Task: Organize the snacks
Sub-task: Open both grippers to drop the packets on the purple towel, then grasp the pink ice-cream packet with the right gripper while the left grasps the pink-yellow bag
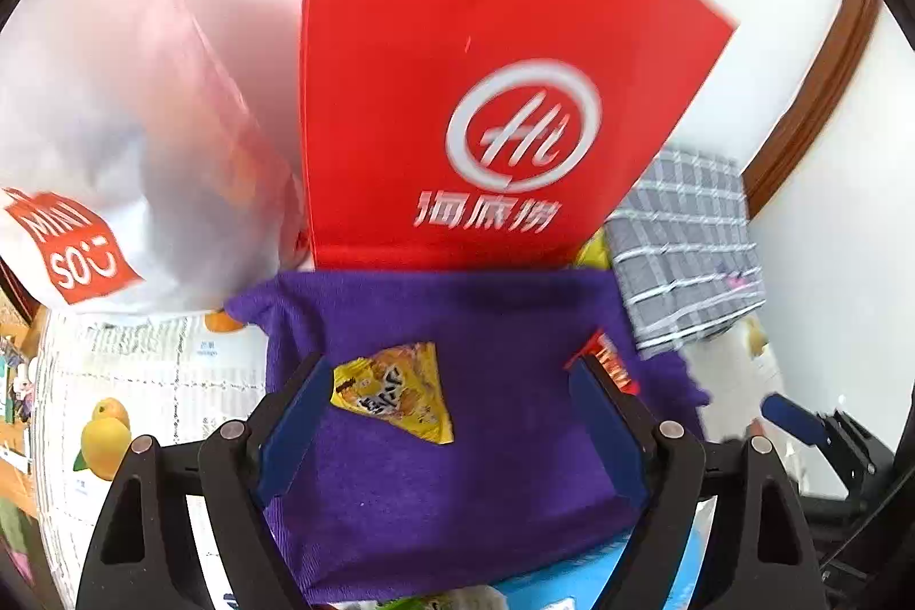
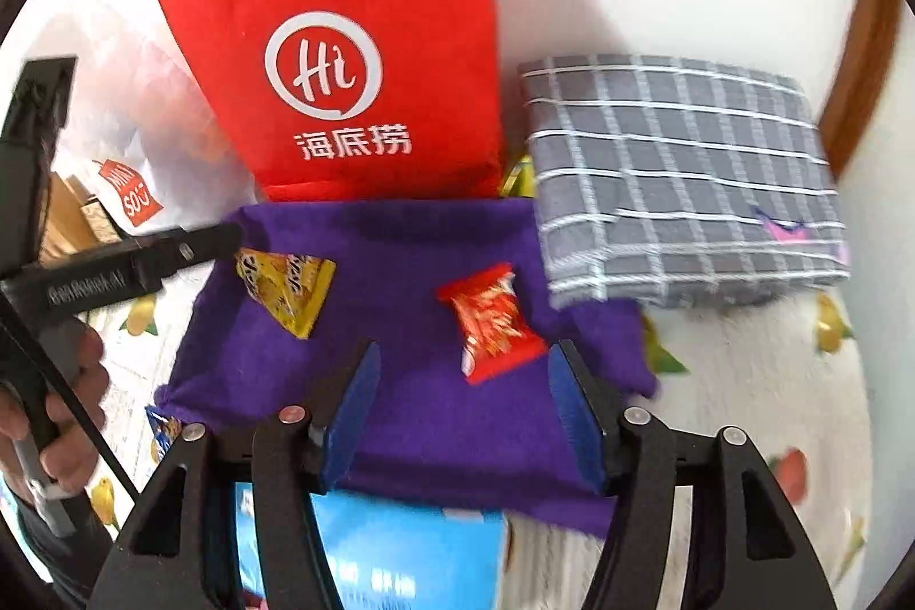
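1. Left gripper (image 1: 452, 427): jaws released, wide apart, nothing between the pads; poised just above the purple cloth (image 1: 514, 467).
2. Right gripper (image 2: 463, 415): jaws likewise released and empty, also low over the cloth (image 2: 400, 410).
3. Yellow packet (image 1: 397, 390): flat on the cloth, just ahead of the left gripper and offset toward its left finger (image 1: 297, 415). Roughly triangular; long axis diagonal, from far-left down toward the near-right corner.
4. Same packet in the right view (image 2: 286, 287): far-left part of the cloth, well apart from the right gripper, with the left gripper's tip (image 2: 211, 238) close beside it.
5. Red packet (image 2: 492, 324): flat on the cloth, just ahead of the right gripper, nearer its right finger (image 2: 577, 415). Long axis nearly straight away from the gripper, tilted slightly.
6. Same red packet in the left view (image 1: 609, 361): mostly hidden behind the left gripper's right finger.
7. Judgement: left hand nearer the yellow packet, right hand nearer the red one.
8. Appearance: both small, crinkled foil pouches, thin and light; likely to slide on the cloth unless pinched across the short side.
9. Behind the cloth: red bag (image 2: 366, 67) upright, white bag (image 1: 114, 124) at left, checked cloth (image 2: 675, 175) at right.
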Demonstrator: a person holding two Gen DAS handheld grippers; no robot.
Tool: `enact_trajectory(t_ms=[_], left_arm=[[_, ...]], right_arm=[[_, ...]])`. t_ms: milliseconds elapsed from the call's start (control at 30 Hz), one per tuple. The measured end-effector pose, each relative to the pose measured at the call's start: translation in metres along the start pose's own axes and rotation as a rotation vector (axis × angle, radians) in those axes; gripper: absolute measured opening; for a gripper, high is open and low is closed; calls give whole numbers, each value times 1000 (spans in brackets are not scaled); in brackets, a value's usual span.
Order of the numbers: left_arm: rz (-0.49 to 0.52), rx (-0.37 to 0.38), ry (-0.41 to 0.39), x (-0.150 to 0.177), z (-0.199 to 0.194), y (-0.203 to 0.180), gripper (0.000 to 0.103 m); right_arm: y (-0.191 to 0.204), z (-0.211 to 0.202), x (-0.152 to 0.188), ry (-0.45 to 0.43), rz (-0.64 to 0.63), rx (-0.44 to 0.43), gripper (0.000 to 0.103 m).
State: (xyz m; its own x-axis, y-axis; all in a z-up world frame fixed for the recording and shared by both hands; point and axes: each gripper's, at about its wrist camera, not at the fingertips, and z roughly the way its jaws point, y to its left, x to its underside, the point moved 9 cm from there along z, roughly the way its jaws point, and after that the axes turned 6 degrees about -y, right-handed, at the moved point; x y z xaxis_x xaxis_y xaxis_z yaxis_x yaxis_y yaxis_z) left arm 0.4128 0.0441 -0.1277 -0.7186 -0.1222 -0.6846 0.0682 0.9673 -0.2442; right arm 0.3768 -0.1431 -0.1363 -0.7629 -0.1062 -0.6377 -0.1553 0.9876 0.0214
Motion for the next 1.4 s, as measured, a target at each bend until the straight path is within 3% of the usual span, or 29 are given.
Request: enact_trajectory(t_ms=[67,300,433,600,867,1033,1133,1233,1400], left_arm=[[10,22,-33,-7,-15,-4,84],[32,36,-145,-20,-74,-7,84],[49,23,-121,-1,-92,-4,84],[43,-2,-62,28,-105,11,84],[25,-37,-76,70,-137,40,82],[2,-50,-71,91,-144,51,82],[-6,-55,-67,101,-146,55,82],[-2,-67,-59,111,-148,57,82],[-2,-73,-49,123,-149,58,82]], right_arm=[[-2,-19,5,-22,-13,38,80],[7,-86,24,-122,-16,-21,91],[25,-104,45,-129,-61,-60,91],[62,-104,78,-61,-102,-118,90],[111,-77,117,40,-183,-178,46],[129,-57,132,126,-218,-193,35],[135,-47,143,167,-258,-175,33],[131,-39,159,223,-253,-159,18],[125,-41,184,256,-232,-184,17]])
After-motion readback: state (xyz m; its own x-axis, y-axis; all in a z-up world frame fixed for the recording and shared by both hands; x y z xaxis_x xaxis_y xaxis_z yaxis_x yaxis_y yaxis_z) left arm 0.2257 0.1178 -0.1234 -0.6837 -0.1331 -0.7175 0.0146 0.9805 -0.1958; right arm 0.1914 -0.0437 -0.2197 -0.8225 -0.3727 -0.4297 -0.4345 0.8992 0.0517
